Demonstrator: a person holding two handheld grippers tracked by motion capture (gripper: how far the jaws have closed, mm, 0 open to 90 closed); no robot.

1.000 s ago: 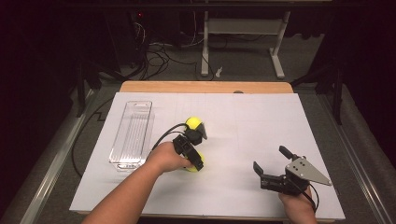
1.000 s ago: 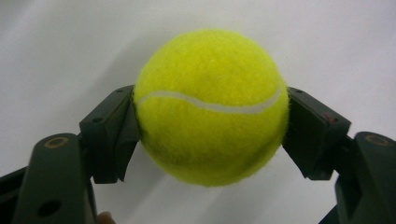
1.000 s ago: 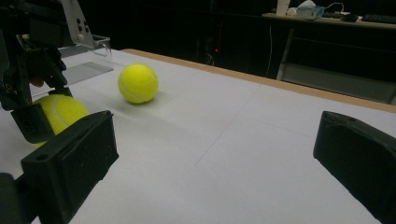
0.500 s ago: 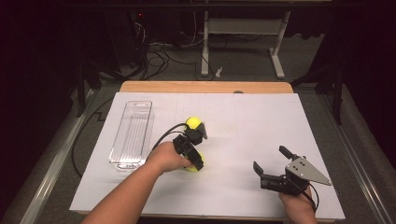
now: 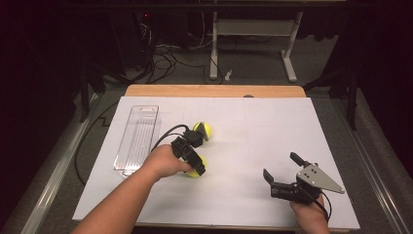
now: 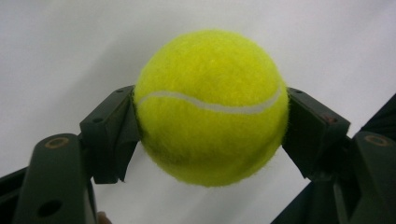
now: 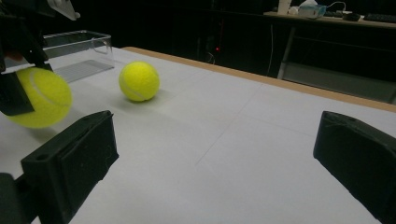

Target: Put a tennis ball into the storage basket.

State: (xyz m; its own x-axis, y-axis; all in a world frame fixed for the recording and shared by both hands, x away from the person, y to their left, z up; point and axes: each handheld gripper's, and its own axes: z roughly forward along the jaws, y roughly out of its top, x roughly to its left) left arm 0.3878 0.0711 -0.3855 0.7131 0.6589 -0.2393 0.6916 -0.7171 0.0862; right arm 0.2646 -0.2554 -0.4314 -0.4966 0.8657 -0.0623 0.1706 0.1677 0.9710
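At the left of the white table [image 5: 243, 146] lies a clear plastic bin [image 5: 138, 139], long axis running away from the person, with nothing visible inside; just right of it the left gripper [image 5: 198, 169] is clenched on a tennis ball [image 6: 211, 107], one black jaw pressed to each side, the white seam curving across the ball's face; in the right gripper view this held ball [image 7: 35, 97] hangs clear of the table above its shadow; a second tennis ball [image 5: 202, 130] rests on the table just beyond the left hand [image 5: 163, 163], near the bin's far half; well to the right, the right gripper [image 5: 282, 170] is released, jaws spread wide and holding nothing, pointing leftward toward the balls.
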